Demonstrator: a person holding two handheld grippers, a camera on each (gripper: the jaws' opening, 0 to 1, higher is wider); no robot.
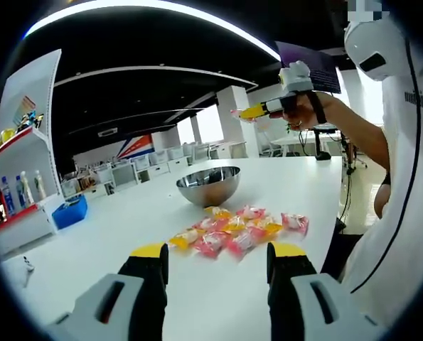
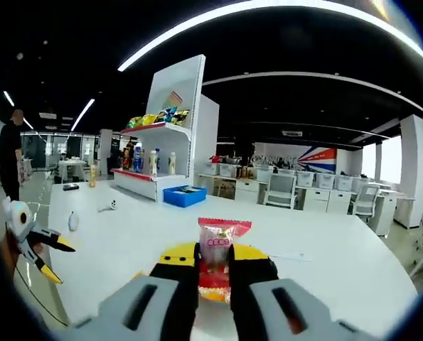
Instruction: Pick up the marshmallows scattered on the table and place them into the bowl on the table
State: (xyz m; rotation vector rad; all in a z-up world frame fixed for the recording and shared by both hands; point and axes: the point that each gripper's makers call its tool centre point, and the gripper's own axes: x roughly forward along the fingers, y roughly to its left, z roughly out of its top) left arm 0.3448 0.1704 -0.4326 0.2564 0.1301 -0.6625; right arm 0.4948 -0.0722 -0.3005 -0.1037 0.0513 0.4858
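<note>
Right tongs (image 2: 212, 273) clenched on a wrapped marshmallow (image 2: 219, 257), gripped across the lower body of the packet with the crimped red top edge standing free above the yellow tips; also visible from the left gripper view, raised high above the table (image 1: 126, 234) in a hand (image 1: 307, 106), something pink at the tips there, too small to make out for certain. Left tongs (image 1: 215, 259) released, jaws spread wide and low over the table, aimed toward the pile of marshmallows (image 1: 236, 231) lying just in front of the bowl (image 1: 208, 185).

Likely very light, soft and squashy inside thin crinkly film, glossy and a bit slippery; pink, red and yellow pillow packs with flat sealed ends. Best taken across the plump middle, where the filling gives and the jaws can bite, rather than by the slick flat ends. Gentle squeeze enough; hard clamping would only flatten the sweet. Packets touching and overlapping, so an outlying one at the pile's edge makes the cleanest pick.

Bowl round, polished steel, mirror-bright, smooth-rimmed, looking empty from this angle. Table matte white, flat and smooth. White shelf (image 2: 170, 135) with bottles and a blue bin (image 2: 184, 195) well behind.
</note>
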